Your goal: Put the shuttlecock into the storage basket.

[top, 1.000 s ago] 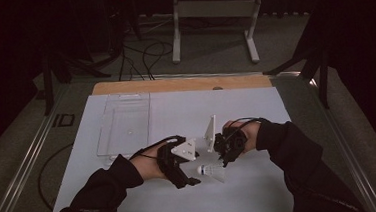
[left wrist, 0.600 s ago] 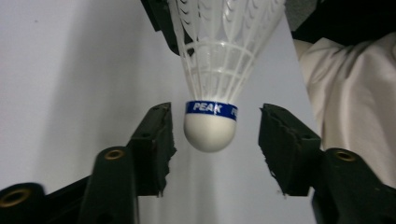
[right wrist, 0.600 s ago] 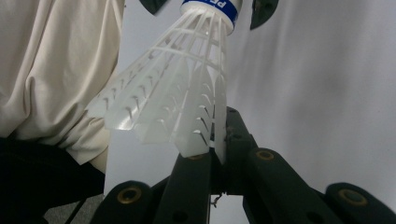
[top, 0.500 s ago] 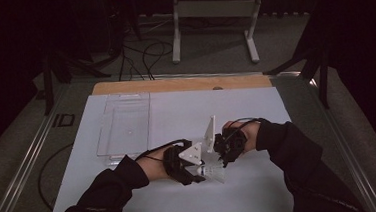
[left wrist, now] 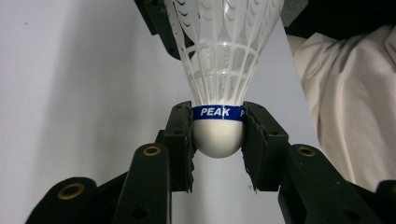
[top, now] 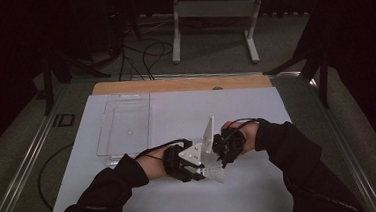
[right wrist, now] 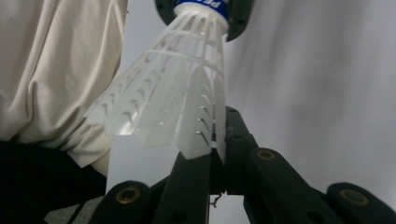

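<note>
Status: shuttlecock (left wrist: pixel 219 93) is held off the white table cover (top: pixel 176 112) between both tools, at the near-centre of the table, in front of me.

L gripper (left wrist: pixel 218 135): its jaws have just been closing and are now clamped on the shuttlecock's rounded cork head, pads pressing either side just at and below the blue "PEAK" band. R gripper (right wrist: pixel 212 154): jaws pinched together on the rim of the plastic skirt, one vane edge caught between them. So both tools grip the same item at opposite ends.

Risks, as I judge them:
- Skirt damage. R grip sits on a thin, flexible vane edge; any pull apart or twist between my two hands could bend or tear it.
- Slip at cork. The head is round and smooth, and the L pads grip near its widest part. If I let go w/ R and tilt, it may squirt out and drop to the table.
- Handover timing. Releasing R before L is secure, or moving L while R is clamped, loads the skirt. I'd open R first, w/ both hands held steady.
- Cables trail off both tools near the item; snag possible on a wide swing.

Containers: one clear plastic tray (top: pixel 109 141) on the cover, far-left of my hands, well apart from the shuttlecock. It looks empty as far as I can tell; the transparent walls and dim light make small contents hard to rule out. Nothing else on the table holds anything.
</note>
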{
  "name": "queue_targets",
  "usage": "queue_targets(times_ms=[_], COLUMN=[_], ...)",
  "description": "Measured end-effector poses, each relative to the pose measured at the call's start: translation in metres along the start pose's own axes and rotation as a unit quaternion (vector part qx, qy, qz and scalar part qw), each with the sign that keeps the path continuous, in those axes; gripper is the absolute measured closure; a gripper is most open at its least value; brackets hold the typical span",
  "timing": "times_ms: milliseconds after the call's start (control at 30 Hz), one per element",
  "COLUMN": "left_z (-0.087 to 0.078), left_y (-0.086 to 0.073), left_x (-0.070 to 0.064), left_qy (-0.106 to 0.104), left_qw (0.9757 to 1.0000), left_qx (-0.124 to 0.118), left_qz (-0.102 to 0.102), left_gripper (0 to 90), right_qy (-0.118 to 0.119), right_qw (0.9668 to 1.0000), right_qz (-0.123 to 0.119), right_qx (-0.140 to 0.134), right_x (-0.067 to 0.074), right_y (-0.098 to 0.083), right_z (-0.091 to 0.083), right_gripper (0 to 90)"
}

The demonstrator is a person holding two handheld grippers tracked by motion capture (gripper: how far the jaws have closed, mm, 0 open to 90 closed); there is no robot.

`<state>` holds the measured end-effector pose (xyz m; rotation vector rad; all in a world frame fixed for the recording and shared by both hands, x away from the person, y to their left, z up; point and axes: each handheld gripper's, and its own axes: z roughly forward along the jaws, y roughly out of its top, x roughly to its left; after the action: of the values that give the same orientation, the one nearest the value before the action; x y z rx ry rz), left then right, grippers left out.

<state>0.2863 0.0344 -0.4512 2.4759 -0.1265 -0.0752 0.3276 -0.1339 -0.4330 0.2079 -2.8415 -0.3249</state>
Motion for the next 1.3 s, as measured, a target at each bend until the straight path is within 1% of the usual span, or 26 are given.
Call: queue_targets(times_ms=[133,233,267,300,333,367,400,433,467,500,533,600,667,700,733,800,833,933,1067,1100,1133,1167,1200,1233,1267,1300], left_z=[0.0,0.0,0.0,-0.001,-0.001,-0.001,-0.001,-0.003,-0.003,-0.004,-0.004,-0.006,-0.007,-0.009,-0.009,-0.011,-0.012,-0.015,-0.02,-0.023,-0.023,-0.026,-0.026,-0.03,-0.03,-0.034], left_y=[0.0,-0.001,-0.001,-0.002,-0.002,-0.003,-0.003,-0.004,-0.004,-0.006,-0.006,-0.008,-0.009,-0.011,-0.011,-0.015,-0.017,-0.019,-0.024,-0.025,-0.025,-0.027,-0.027,-0.03,-0.03,-0.032], left_x=[0.001,0.002,0.002,0.003,0.003,0.004,0.004,0.005,0.005,0.006,0.006,0.007,0.007,0.008,0.008,0.009,0.009,0.01,0.012,0.013,0.013,0.013,0.013,0.014,0.014,0.015], left_qy=[-0.009,-0.01,-0.01,-0.01,-0.01,-0.014,-0.014,-0.015,-0.015,-0.015,-0.015,-0.016,-0.019,-0.019,-0.019,-0.02,-0.015,-0.017,-0.014,-0.015,-0.015,-0.011,-0.011,-0.01,-0.01,-0.007], left_qw=[1.0,0.9999,0.9999,0.9999,0.9999,0.9998,0.9998,0.9997,0.9997,0.9995,0.9995,0.9993,0.9993,0.9991,0.9991,0.9986,0.9987,0.9981,0.9976,0.9969,0.9969,0.9964,0.9964,0.9957,0.9957,0.995], left_qx=[0.0,0.005,0.005,0.005,0.005,0.008,0.008,0.012,0.012,0.013,0.013,0.012,0.015,0.015,0.015,0.018,0.016,0.014,0.017,0.018,0.018,0.02,0.02,0.022,0.022,0.027], left_qz=[0.0,-0.002,-0.002,-0.006,-0.006,-0.014,-0.014,-0.018,-0.018,-0.024,-0.024,-0.032,-0.029,-0.035,-0.035,-0.046,-0.047,-0.058,-0.066,-0.074,-0.074,-0.081,-0.081,-0.089,-0.089,-0.096], left_gripper=[66.0,66.0,66.0,65.9,66.0,65.9,66.0,66.0,65.9,65.9,66.0,65.9,65.9,66.0,66.0,65.9,65.9,65.9,65.9,65.9,65.9,65.9,65.9,65.9,65.9,65.9], right_qy=[-0.005,0.001,0.001,-0.008,-0.008,-0.011,-0.01,-0.013,-0.013,-0.02,-0.025,-0.031,-0.032,-0.042,-0.042,-0.055,-0.055,-0.063,-0.081,-0.084,-0.084,-0.103,-0.108,-0.117,-0.117,-0.13], right_qw=[1.0,0.9999,0.9999,0.9996,0.9996,0.9991,0.9989,0.9984,0.9984,0.9977,0.9971,0.9961,0.9958,0.9948,0.9948,0.9928,0.9919,0.9906,0.9868,0.9856,0.9856,0.982,0.9805,0.9793,0.9793,0.9747], right_qz=[-0.007,0.015,0.015,0.028,0.028,0.04,0.045,0.053,0.053,0.063,0.072,0.083,0.085,0.089,0.089,0.098,0.103,0.103,0.11,0.114,0.114,0.114,0.121,0.118,0.118,0.129], right_qx=[0.002,0.005,0.005,0.003,0.003,-0.006,-0.01,-0.015,-0.015,-0.016,-0.012,-0.007,-0.013,-0.026,-0.026,-0.042,-0.05,-0.064,-0.087,-0.092,-0.092,-0.109,-0.11,-0.115,-0.115,-0.128], right_x=[0.001,0.002,0.002,0.0,0.0,-0.001,-0.001,-0.001,-0.001,-0.002,-0.001,-0.002,-0.003,-0.005,-0.005,-0.005,-0.004,-0.003,-0.002,-0.001,-0.001,0.0,0.0,0.0,0.0,0.0], right_y=[0.001,0.001,0.001,0.0,0.0,-0.001,-0.002,-0.003,-0.003,-0.004,-0.006,-0.008,-0.01,-0.013,-0.013,-0.017,-0.018,-0.022,-0.026,-0.027,-0.027,-0.029,-0.03,-0.032,-0.032,-0.035], right_z=[0.001,0.004,0.004,0.004,0.004,0.003,0.002,0.002,0.002,0.0,0.001,0.002,0.001,-0.001,-0.001,-0.004,-0.004,-0.006,-0.008,-0.008,-0.008,-0.009,-0.01,-0.01,-0.01,-0.009], right_gripper=[83.3,63.4,63.4,52.3,52.3,44.1,42.4,37.0,37.0,25.4,18.9,12.7,12.1,11.4,11.4,10.1,10.1,10.1,10.1,10.1,10.1,10.1,10.1,10.1,10.1,10.1])
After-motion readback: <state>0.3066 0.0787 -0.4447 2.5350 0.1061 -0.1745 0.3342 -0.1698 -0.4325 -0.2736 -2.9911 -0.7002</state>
